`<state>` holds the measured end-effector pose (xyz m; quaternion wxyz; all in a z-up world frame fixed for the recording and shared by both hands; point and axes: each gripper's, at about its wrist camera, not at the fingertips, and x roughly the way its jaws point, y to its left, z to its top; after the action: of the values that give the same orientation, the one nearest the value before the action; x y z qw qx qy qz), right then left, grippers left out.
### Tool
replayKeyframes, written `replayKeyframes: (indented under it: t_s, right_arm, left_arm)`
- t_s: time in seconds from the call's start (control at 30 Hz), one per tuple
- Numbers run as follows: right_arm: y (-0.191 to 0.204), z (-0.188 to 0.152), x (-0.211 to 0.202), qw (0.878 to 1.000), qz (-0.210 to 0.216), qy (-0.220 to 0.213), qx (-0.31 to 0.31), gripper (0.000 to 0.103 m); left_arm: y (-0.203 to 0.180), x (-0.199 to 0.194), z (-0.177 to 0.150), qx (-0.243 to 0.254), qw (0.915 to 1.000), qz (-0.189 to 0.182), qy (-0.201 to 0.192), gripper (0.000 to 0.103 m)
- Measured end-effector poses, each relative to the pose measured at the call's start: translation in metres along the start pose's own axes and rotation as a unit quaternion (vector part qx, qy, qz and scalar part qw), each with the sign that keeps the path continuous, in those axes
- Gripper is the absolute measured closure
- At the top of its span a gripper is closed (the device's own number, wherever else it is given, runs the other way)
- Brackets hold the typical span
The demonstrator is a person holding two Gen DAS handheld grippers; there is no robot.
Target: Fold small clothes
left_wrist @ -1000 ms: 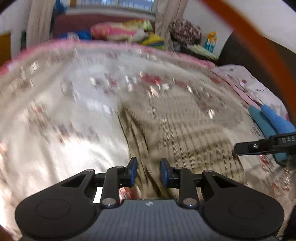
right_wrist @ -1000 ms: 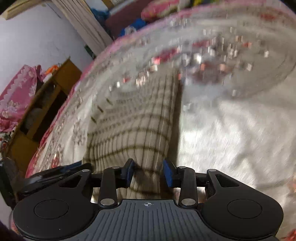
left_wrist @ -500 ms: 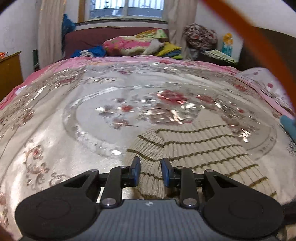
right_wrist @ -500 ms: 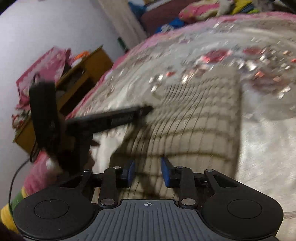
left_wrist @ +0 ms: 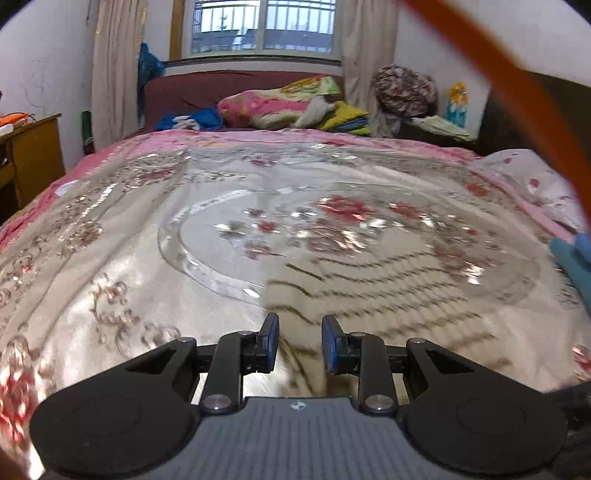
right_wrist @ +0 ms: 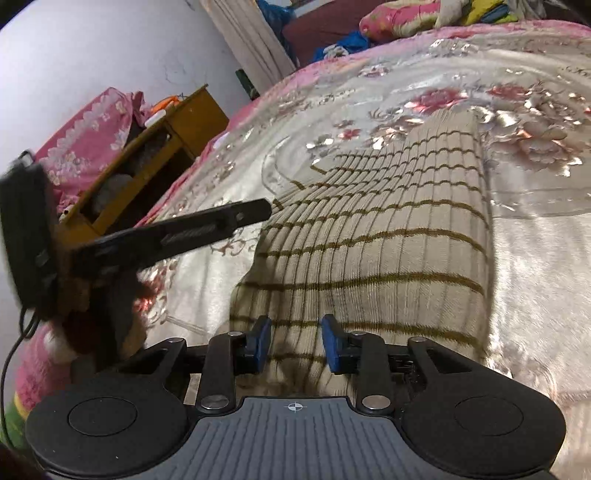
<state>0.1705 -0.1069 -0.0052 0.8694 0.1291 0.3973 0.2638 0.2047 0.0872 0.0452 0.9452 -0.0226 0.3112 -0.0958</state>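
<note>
Two grippers work over a bed [left_wrist: 110,258] spread with a shiny floral cover, and on that cover lies a beige ribbed knit garment [right_wrist: 388,240] with thin brown stripes. In the right wrist view the garment lies as a long folded band running away from the camera, its near end bunched up just in front of the right gripper [right_wrist: 295,345]. The jaws of that gripper stand a little apart, blue pads facing each other, with the knit cloth showing in the gap; whether the pads actually touch the cloth I cannot tell.

In the left wrist view the left gripper [left_wrist: 300,343] is over the garment's [left_wrist: 388,295] near left edge, blurred here. Its jaws also stand narrowly apart and grip nothing that can be made out. From the right wrist view the left gripper [right_wrist: 258,210] shows from the side as a dark bar, reaching in beside the garment's left edge.

At the head of the bed lie a pink flowered quilt [left_wrist: 269,107] and other bundled bedding beneath a window [left_wrist: 262,26]. A yellow wooden cabinet [right_wrist: 147,173] stands to the left of the bed.
</note>
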Motion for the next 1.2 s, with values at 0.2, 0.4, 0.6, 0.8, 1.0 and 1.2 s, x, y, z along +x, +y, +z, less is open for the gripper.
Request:
replayKeyframes:
  t_s: [0.2,0.4,0.6,0.8,1.0,1.2]
  right_arm:
    - [-0.002,-0.016,-0.004,1.0,-0.02,0.007,0.01,0.072]
    - [0.002,-0.024,-0.022,0.999,-0.047,-0.006,0.012,0.071]
    - [0.0,-0.037,-0.029,0.996,-0.089,-0.01,0.011,0.071]
    - [0.005,-0.051,-0.035,0.994,-0.107,-0.003,0.008,0.071]
    - [0.016,-0.056,-0.052,0.994,-0.11,-0.016,-0.001,0.071]
    - [0.029,-0.066,-0.064,0.993,-0.114,-0.021,-0.012,0.071]
  left_arm:
    - [-0.005,0.002,-0.032,0.011,0.9982,0.016,0.057,0.068]
    - [-0.008,-0.017,-0.041,0.006,0.9981,0.017,0.058,0.068]
    - [-0.015,-0.035,-0.057,0.006,0.9977,0.015,0.066,0.068]
    - [-0.017,-0.045,-0.073,0.006,0.9965,0.021,0.081,0.068]
    - [-0.024,-0.059,-0.08,0.004,0.9966,0.011,0.082,0.068]
    - [-0.037,-0.072,-0.087,0.018,0.9967,0.011,0.078,0.067]
